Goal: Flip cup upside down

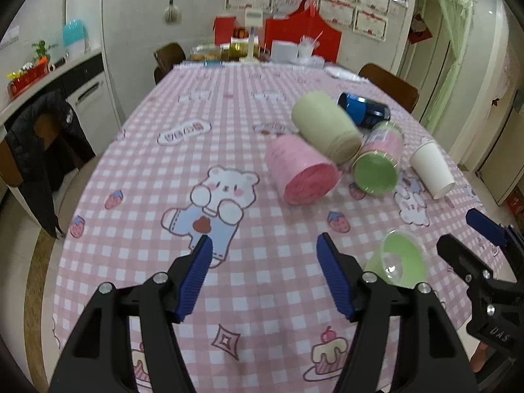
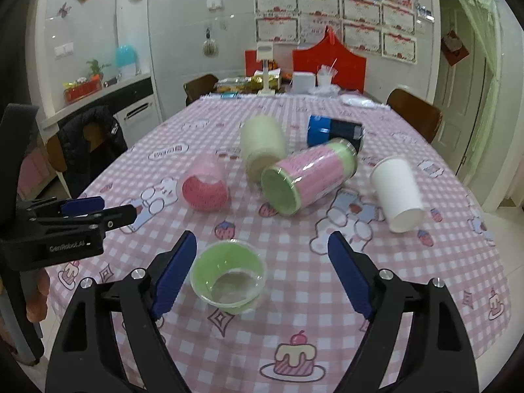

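A small green cup [image 2: 228, 276] stands upright, mouth up, on the pink checked tablecloth [image 2: 294, 321], just ahead of my right gripper [image 2: 262, 271] and nearer its left finger. The right gripper is open and empty. The cup also shows in the left wrist view [image 1: 398, 263], to the right of my left gripper [image 1: 263, 273], which is open and empty above the cloth. Further back, several cups lie on their sides: a pink one [image 2: 204, 183], a beige one [image 2: 262, 147], a pink-and-green one [image 2: 308, 175], a white paper one [image 2: 398, 193] and a blue one [image 2: 334, 129].
The left gripper [image 2: 82, 216] shows at the left edge of the right wrist view. Chairs [image 2: 414, 114] stand around the table, one with a black jacket [image 2: 88, 144]. Boxes and food [image 2: 271, 78] crowd the far end. The table's near edge is close below the grippers.
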Tool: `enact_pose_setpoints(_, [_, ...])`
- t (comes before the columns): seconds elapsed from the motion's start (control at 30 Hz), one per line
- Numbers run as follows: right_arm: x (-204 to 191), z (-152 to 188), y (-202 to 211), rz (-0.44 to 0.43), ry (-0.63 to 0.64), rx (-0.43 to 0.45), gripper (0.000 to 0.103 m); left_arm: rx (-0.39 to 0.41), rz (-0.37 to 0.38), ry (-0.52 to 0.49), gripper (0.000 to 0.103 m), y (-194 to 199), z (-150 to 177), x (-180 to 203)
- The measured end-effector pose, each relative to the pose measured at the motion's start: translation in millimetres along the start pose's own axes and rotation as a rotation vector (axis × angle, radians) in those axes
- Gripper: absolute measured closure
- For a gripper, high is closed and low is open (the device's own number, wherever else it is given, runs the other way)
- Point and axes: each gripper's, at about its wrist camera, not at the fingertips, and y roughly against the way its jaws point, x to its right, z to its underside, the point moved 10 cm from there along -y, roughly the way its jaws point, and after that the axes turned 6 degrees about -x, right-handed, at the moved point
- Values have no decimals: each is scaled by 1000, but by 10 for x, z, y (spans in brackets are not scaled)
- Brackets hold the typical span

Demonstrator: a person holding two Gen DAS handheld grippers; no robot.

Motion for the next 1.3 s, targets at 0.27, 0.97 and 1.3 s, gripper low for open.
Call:
enact_pose_setpoints(0.27, [78,-175,367,67,22,133,14,150,-29,-31,32,442,-118,143])
enact_pose_setpoints(0.97, [231,-127,783,128,17,316,8,398,-94,-50,18,1025,-36,353])
enact_pose_setpoints(1.3, [263,-77,804,136,15,341,8,462,-103,-53,17,1110,-3,421])
